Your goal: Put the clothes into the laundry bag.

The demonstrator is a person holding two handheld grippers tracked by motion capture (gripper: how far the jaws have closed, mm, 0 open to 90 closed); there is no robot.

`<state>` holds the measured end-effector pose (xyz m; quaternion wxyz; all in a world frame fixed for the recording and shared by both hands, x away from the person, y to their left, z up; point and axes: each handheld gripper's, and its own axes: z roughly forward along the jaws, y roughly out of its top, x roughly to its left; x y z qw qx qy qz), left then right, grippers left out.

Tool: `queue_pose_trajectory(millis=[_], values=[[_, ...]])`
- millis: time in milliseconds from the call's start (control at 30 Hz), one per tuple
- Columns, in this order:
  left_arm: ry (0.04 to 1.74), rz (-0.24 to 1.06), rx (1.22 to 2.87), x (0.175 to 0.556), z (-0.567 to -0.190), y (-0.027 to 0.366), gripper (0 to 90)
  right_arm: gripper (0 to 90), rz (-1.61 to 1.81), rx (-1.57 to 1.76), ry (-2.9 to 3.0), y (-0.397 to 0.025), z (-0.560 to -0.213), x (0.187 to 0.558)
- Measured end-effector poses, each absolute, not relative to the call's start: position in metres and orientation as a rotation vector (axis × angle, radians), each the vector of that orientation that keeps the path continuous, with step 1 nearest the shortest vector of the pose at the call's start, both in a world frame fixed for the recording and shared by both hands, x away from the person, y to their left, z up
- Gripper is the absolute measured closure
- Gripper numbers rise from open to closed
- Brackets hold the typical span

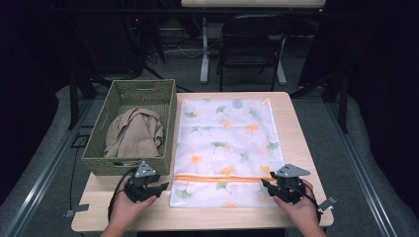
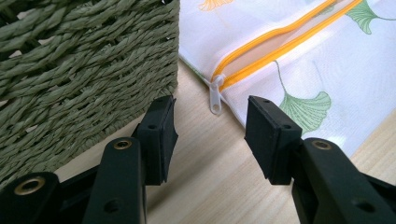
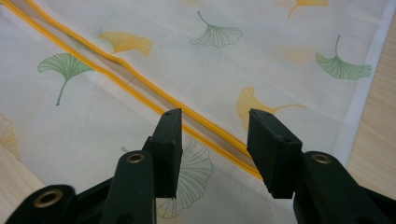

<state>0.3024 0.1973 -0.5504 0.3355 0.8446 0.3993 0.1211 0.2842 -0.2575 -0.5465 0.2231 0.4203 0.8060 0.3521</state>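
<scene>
Resting low at the near edge of the counter (image 1: 296,123), the left tool (image 1: 159,187) and the right tool (image 1: 265,184) sit at the two ends of the orange zipper (image 1: 217,178) that runs across the white mesh bag (image 1: 225,143) printed with ginkgo leaves. The bag lies flat on the counter, just beside the green woven basket (image 1: 170,123), which holds a crumpled beige garment (image 1: 134,133).

In the left gripper view the left tool (image 2: 210,133) has its jaws spread wide and grips nothing; the bare counter (image 2: 210,177) shows between them. The white zipper pull (image 2: 215,95) lies just beyond the gap, at the bag's (image 2: 327,60) edge, and is not touched. The left jaw sits close against the basket's (image 2: 70,79) wall; whether it touches the weave is hard to tell.

In the right gripper view the right tool (image 3: 215,135) is likewise wide open and empty, poised over the bag (image 3: 187,60), with the far end of the zipper (image 3: 140,86) running between the jaws. Whether the tips rest on the mesh cannot be made out. The zipper looks slightly parted along its length, with the mesh puckered beside it.

The basket's near wall hides part of the garment, and the person's hands are cut off at the bottom of the high view.
</scene>
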Motion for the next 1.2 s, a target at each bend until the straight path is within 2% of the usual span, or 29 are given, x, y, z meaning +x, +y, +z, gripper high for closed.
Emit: queue_pose_trajectory(millis=[367, 600, 767, 1200], values=[[1.047, 0.315, 2.204, 0.299, -0.546, 0.194, 51.7, 54.7, 0.995, 1.147, 2.203, -0.258, -0.545, 0.283], [1.057, 0.301, 2.210, 0.297, -0.541, 0.191, 47.0, 54.2, 0.950, 1.129, 2.240, -0.255, -0.543, 0.283], [1.038, 0.317, 2.206, 0.294, -0.536, 0.189, 45.5, 50.5, 0.937, 1.109, 2.238, -0.252, -0.543, 0.282], [1.020, 0.322, 2.162, 0.284, -0.516, 0.192, 41.2, 47.2, 0.939, 1.078, 2.208, -0.248, -0.538, 0.278]])
